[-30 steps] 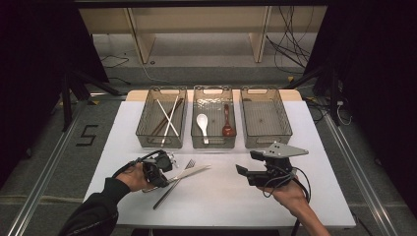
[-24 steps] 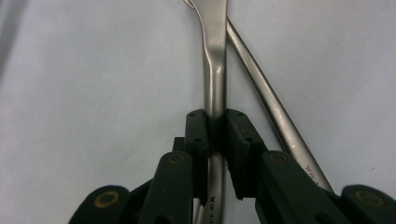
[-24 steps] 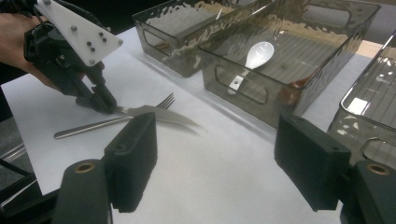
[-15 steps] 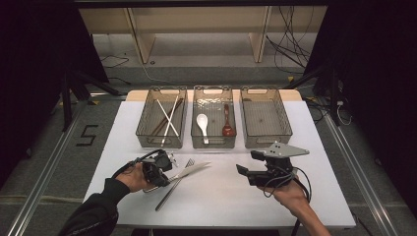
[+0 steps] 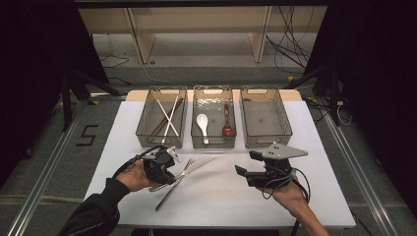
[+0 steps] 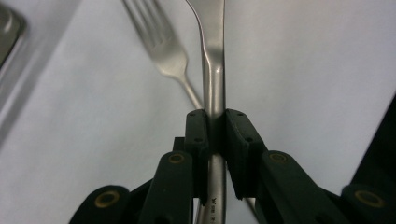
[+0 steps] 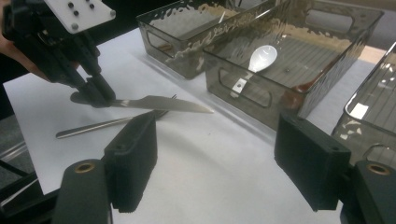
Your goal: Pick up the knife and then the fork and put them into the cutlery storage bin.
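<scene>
A steel table knife (image 6: pixel 214 70) is clamped by its handle between the jaws of my left gripper (image 6: pixel 215 126). The blade (image 5: pixel 199 163) points right toward the trays and hangs just above the white table (image 5: pixel 221 201). My left gripper (image 5: pixel 168 177) points downward at the front left. A steel fork (image 5: pixel 169 191) lies flat on the table under the knife, its tines (image 6: pixel 159 42) beside the blade. My right gripper (image 5: pixel 246 163) hovers at the front right with its jaws wide apart and nothing between them (image 7: pixel 224 158). In its view the left gripper (image 7: pixel 93 95) holds the knife (image 7: pixel 159 103) over the fork handle (image 7: pixel 93 127).
Three smoky clear trays stand in a row at the back. The left tray (image 5: pixel 142 129) holds chopsticks (image 5: pixel 169 117). The middle tray (image 5: pixel 212 143) holds a white spoon (image 5: pixel 202 123) and a brown spoon (image 5: pixel 227 124). The right tray (image 5: pixel 285 125) is bare.
My left gripper has risen a little with the knife, and the blade tip now sits higher and nearer the trays. The fork and my right gripper have stayed put.
</scene>
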